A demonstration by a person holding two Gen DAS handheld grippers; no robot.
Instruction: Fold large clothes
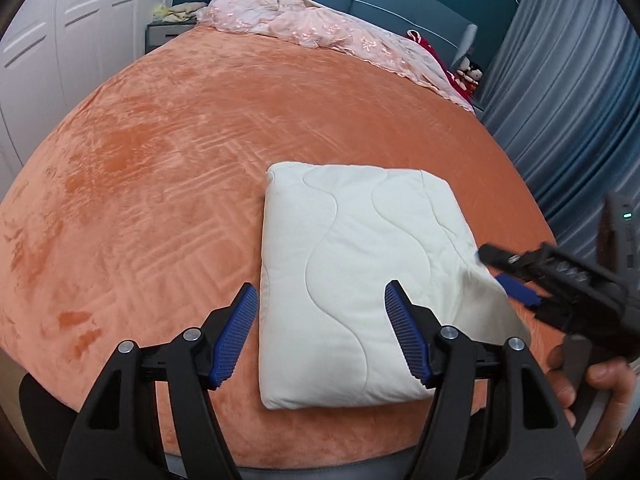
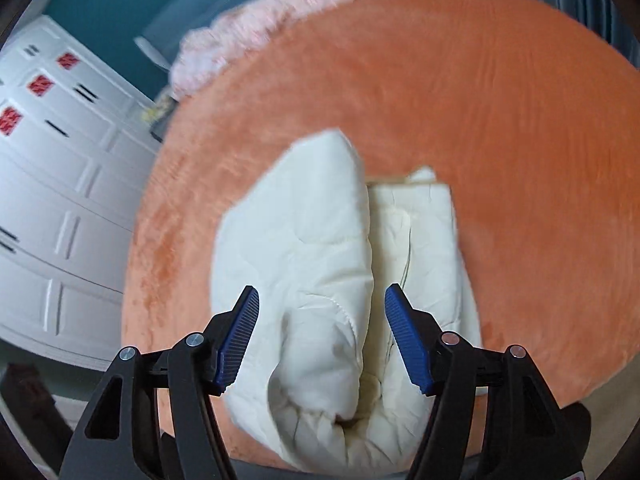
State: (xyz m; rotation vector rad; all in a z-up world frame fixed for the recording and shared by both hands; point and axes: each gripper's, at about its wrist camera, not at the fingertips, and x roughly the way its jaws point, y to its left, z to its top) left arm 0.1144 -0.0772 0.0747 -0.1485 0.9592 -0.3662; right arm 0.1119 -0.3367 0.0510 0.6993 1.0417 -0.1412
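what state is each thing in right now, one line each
white quilt: folded into a compact rectangle, lying on the bed
left gripper: open, nothing between its pads
right gripper: open above the quilt, not gripping
pink blanket: crumpled by the headboard

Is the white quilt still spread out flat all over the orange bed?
No, the white quilt is folded into a thick neat rectangle covering only a small patch of the orange bedspread.
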